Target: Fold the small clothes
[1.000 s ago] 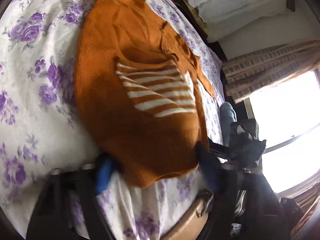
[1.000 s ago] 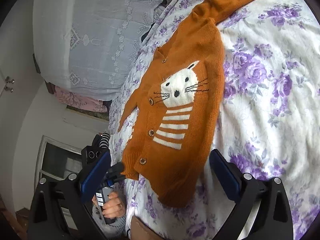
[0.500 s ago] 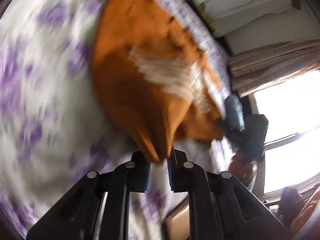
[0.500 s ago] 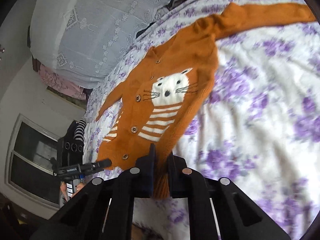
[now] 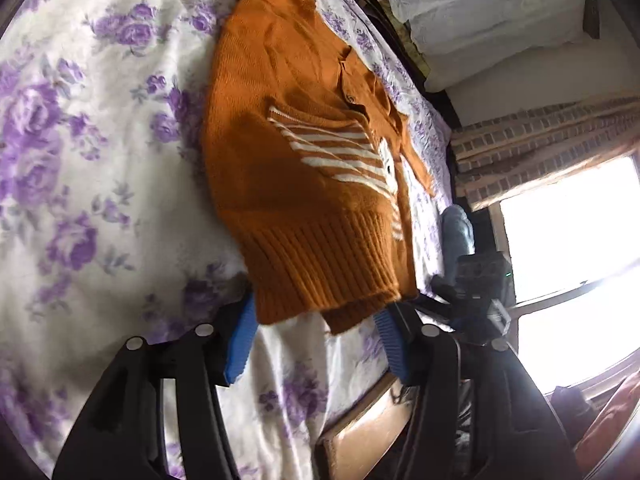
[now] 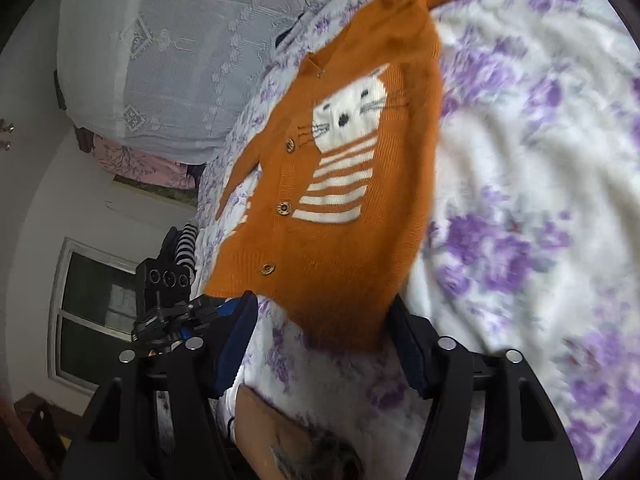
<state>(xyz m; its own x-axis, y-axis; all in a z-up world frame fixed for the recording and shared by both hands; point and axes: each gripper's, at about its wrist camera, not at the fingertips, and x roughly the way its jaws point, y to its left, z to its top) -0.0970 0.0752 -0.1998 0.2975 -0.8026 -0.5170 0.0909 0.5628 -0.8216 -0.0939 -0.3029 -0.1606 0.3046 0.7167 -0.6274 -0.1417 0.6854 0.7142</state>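
Observation:
An orange knitted cardigan with a white cat and stripes lies spread on a floral bedsheet. It also shows in the right wrist view, buttoned, sleeves out. My left gripper is open, its blue pads either side of the ribbed hem corner, holding nothing. My right gripper is open just below the other hem corner, holding nothing. The right gripper's body shows in the left wrist view; the left one shows in the right wrist view.
The bedsheet is white with purple flowers. A lace-covered pile stands at the bed's head. A brown bed edge runs below the grippers. A bright window and curtain lie to the right.
Half a second ago both grippers were shut on the cardigan's hem and lifting it. Now both have opened and the hem lies flat on the sheet.

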